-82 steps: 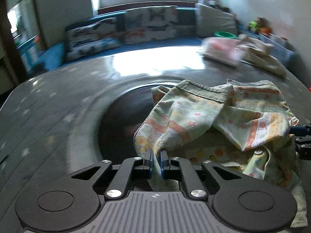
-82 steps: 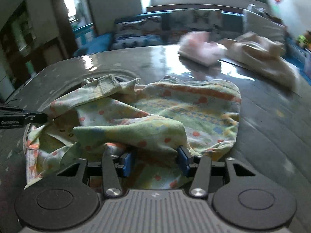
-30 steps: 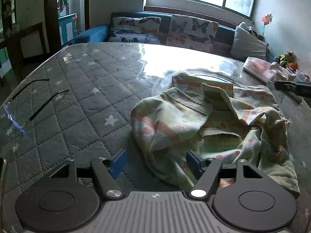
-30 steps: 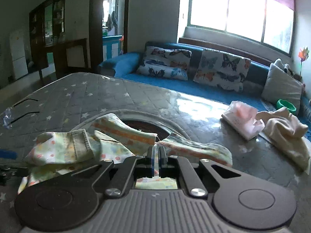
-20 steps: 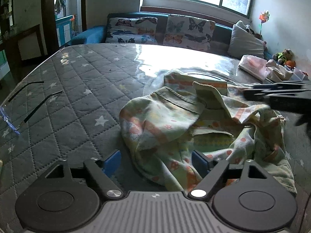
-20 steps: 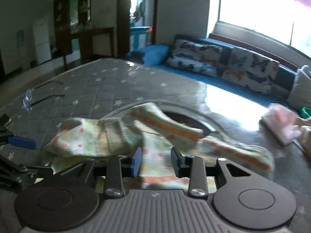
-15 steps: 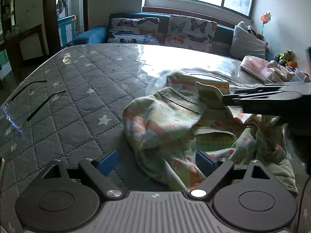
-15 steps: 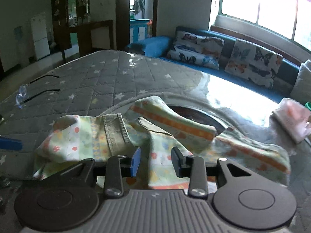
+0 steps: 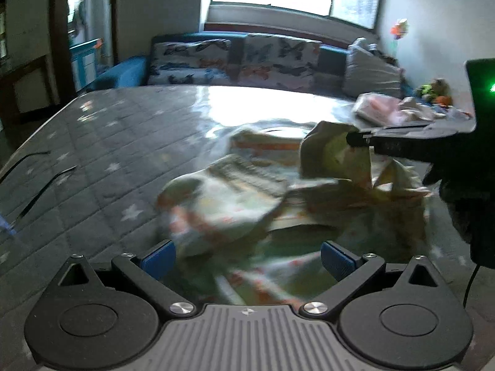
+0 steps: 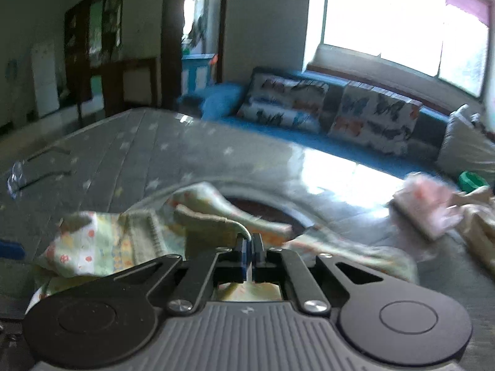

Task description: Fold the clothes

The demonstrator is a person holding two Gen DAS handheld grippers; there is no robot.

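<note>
A crumpled pale green garment (image 9: 235, 207) with orange and red prints lies on the grey star-quilted surface (image 9: 102, 151). My left gripper (image 9: 246, 258) is open, its blue pads on either side of the garment's near edge. My right gripper (image 10: 250, 242) is shut on a fold of the garment (image 10: 213, 219) and holds it raised. In the left wrist view the right gripper (image 9: 355, 138) reaches in from the right, pinching a lifted flap (image 9: 324, 148).
A pink folded item (image 10: 430, 207) and a beige cloth (image 10: 479, 216) lie at the far right. Glasses (image 10: 34, 170) lie at the left edge. A blue sofa with butterfly cushions (image 10: 324, 111) stands behind.
My right gripper has shut on a fold of the garment and lifted it. My left gripper has stayed open at the garment's near edge.
</note>
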